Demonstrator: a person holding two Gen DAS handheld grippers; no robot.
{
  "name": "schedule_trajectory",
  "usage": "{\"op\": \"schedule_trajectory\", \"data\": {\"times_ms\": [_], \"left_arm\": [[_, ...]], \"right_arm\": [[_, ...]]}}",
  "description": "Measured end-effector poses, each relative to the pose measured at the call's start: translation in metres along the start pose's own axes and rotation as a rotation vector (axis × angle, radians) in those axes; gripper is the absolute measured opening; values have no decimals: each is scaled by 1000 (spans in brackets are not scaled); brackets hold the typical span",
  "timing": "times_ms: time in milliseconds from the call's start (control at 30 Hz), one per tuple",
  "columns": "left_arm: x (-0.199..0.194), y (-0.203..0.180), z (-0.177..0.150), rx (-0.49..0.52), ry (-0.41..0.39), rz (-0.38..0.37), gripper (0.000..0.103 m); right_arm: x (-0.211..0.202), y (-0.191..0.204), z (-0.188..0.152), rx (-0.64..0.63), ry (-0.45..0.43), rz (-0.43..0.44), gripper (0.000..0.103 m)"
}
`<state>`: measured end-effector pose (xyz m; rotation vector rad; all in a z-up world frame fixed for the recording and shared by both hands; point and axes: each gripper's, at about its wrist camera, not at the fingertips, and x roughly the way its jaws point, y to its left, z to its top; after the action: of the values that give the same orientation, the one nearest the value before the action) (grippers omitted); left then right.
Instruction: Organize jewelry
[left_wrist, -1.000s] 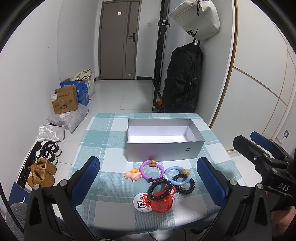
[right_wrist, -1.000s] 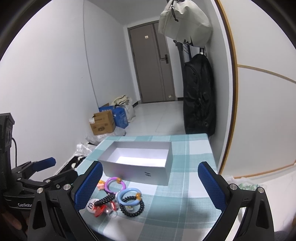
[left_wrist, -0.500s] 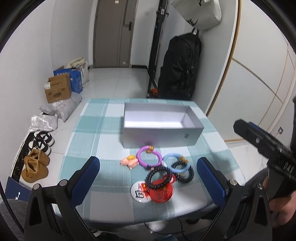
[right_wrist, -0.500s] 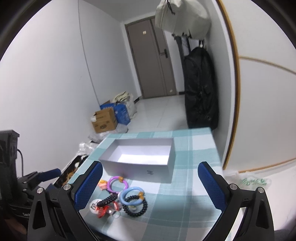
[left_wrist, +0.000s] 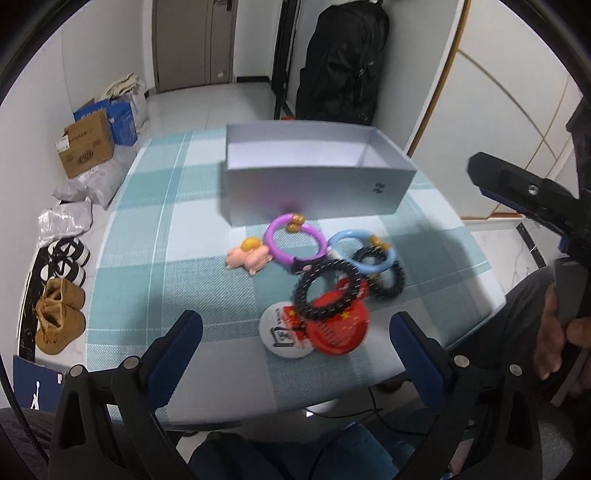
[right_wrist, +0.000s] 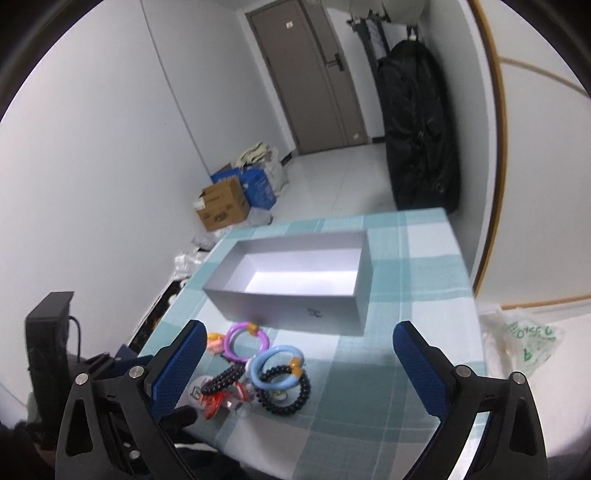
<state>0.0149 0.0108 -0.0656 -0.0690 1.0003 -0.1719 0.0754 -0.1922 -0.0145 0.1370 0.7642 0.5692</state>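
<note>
An open grey box (left_wrist: 314, 184) stands empty on the checked tablecloth (left_wrist: 155, 229); it also shows in the right wrist view (right_wrist: 295, 284). In front of it lies a heap of jewelry: a purple ring (left_wrist: 293, 240), a blue ring (left_wrist: 362, 251), a black bead bracelet (left_wrist: 328, 288), a black coil band (left_wrist: 384, 277), a pink pig charm (left_wrist: 247, 256), a red badge (left_wrist: 338, 325) and a white badge (left_wrist: 280, 330). My left gripper (left_wrist: 295, 341) is open, above the table's near edge. My right gripper (right_wrist: 295, 354) is open, above the heap (right_wrist: 258, 365).
The table's near and right edges are close. On the floor to the left lie cardboard boxes (left_wrist: 86, 147), bags and shoes (left_wrist: 59, 314). A black backpack (left_wrist: 341, 62) hangs behind the table. A plastic bag (right_wrist: 524, 343) lies at the right.
Both grippers have tilted down and moved closer to the table, so the jewelry heap and box now look larger. Nothing on the table has moved.
</note>
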Motion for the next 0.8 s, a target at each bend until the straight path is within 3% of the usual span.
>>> {"op": "schedule_trajectory", "data": {"times_ms": [267, 500, 633, 800], "left_arm": [[18, 1, -3, 46, 78, 14, 97], [15, 33, -4, -111, 115, -34, 84], [3, 49, -3, -203, 80, -67, 84], [-3, 59, -1, -285, 43, -85, 84]], "right_arm": [[6, -7, 1, 48, 37, 36, 98], [6, -6, -4, 58, 70, 85, 91], [9, 2, -14, 65, 126, 167, 76], [32, 22, -34, 72, 268, 254, 53]]}}
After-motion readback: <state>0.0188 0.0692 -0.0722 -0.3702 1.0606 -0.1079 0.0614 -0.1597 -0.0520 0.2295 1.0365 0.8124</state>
